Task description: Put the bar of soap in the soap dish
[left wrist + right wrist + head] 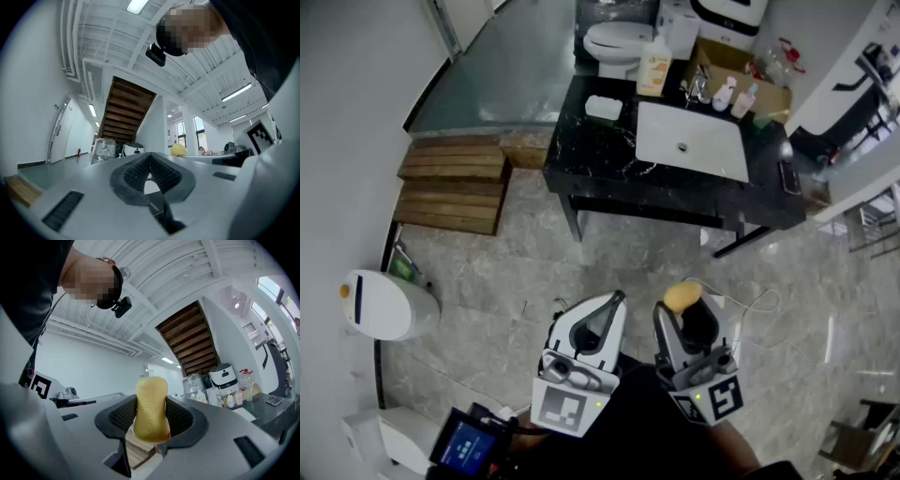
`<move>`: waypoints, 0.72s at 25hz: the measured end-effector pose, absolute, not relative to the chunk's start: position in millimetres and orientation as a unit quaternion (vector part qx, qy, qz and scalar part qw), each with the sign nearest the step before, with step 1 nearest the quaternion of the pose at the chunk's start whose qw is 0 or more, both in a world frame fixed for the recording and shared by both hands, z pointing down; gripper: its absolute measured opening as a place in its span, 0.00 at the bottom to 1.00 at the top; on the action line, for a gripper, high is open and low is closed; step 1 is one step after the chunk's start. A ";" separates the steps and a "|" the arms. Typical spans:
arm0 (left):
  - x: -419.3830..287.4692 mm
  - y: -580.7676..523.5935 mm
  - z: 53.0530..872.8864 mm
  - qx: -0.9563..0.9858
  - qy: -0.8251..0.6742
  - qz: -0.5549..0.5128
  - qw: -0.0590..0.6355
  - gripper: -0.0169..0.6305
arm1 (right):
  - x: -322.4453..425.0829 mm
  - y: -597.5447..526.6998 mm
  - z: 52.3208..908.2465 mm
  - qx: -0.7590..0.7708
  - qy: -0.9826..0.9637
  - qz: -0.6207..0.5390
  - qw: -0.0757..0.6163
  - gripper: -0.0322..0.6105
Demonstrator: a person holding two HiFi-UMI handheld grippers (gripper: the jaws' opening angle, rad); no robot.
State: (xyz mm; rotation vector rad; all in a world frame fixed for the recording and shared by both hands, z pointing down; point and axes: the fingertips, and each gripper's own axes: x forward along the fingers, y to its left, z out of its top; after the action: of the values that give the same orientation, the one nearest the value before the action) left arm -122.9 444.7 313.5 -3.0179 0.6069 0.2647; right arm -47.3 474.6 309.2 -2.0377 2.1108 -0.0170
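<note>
A yellow bar of soap (pixel 151 408) stands upright between the pads of my right gripper (pixel 152 414), which is shut on it. In the head view the soap (pixel 682 296) pokes out at the tip of the right gripper (pixel 683 305), low in the picture and well short of the counter. The white soap dish (pixel 603 107) sits on the left part of the black counter (pixel 591 159), beside the sink. My left gripper (pixel 613 300) is held next to the right one. Its jaws (pixel 151 169) are shut with nothing between them.
A white sink (pixel 689 141) with a faucet (pixel 698 86) is set in the counter. A soap bottle (pixel 653 66) and small bottles (pixel 724 94) stand at its back. A toilet (pixel 617 42) lies beyond, wooden steps (pixel 455 183) to the left, a white bin (pixel 384 305) nearer left.
</note>
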 end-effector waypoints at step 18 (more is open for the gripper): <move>-119.1 415.9 299.4 -0.966 0.248 0.070 -0.006 0.03 | -34.9 481.0 301.5 -0.688 0.713 -0.014 0.139 0.34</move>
State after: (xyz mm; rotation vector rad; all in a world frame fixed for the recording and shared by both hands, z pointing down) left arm -119.1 415.9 299.4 -3.0465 0.7832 0.2209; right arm -34.9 481.0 301.5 -1.9876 2.0600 -0.0394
